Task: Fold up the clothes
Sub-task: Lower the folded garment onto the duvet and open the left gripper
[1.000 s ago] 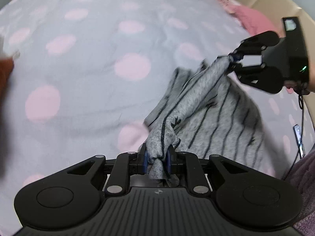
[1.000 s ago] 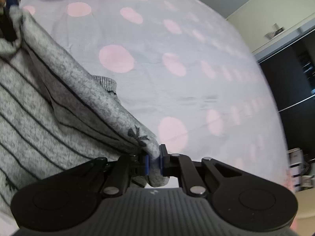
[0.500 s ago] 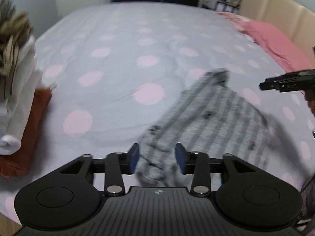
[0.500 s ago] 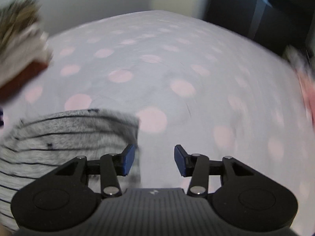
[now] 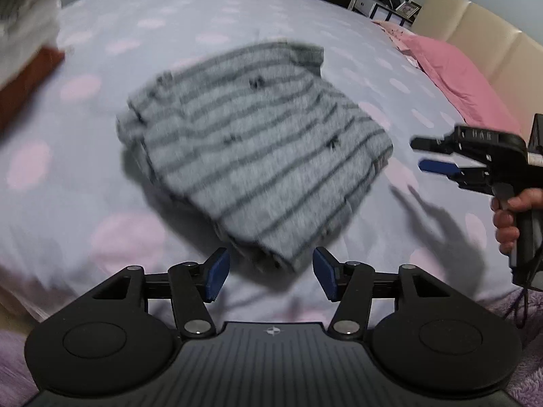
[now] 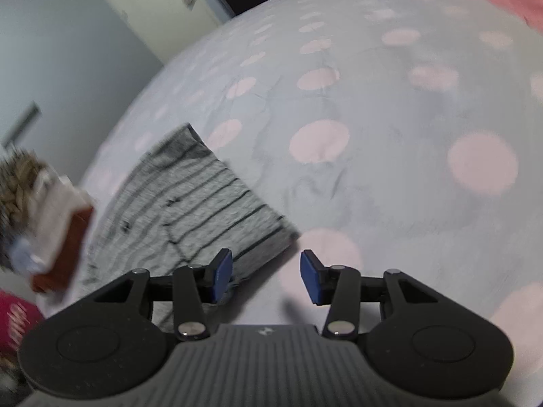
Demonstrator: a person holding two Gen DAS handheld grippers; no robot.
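A grey garment with thin dark stripes [image 5: 258, 156] lies folded into a rough rectangle on the bed with the pink-dotted cover [image 5: 190, 13]. My left gripper [image 5: 270, 274] is open and empty, just in front of the garment's near edge. My right gripper [image 6: 266, 276] is open and empty; in its view the garment [image 6: 207, 200] lies to the left, with its near corner by the left finger [image 6: 220, 274]. The right gripper also shows in the left wrist view [image 5: 437, 156], held by a hand to the right of the garment.
A stack of folded clothes, white on rust-brown [image 5: 23, 57], sits at the left of the bed; it also shows in the right wrist view [image 6: 44, 224]. Pink pillows [image 5: 454, 74] and a beige headboard [image 5: 492, 40] are at the far right. Dark wardrobes stand beyond the bed.
A second ago both grippers were shut on the garment and held it up. They have let go, opened and pulled back. The garment now lies folded on the bed.
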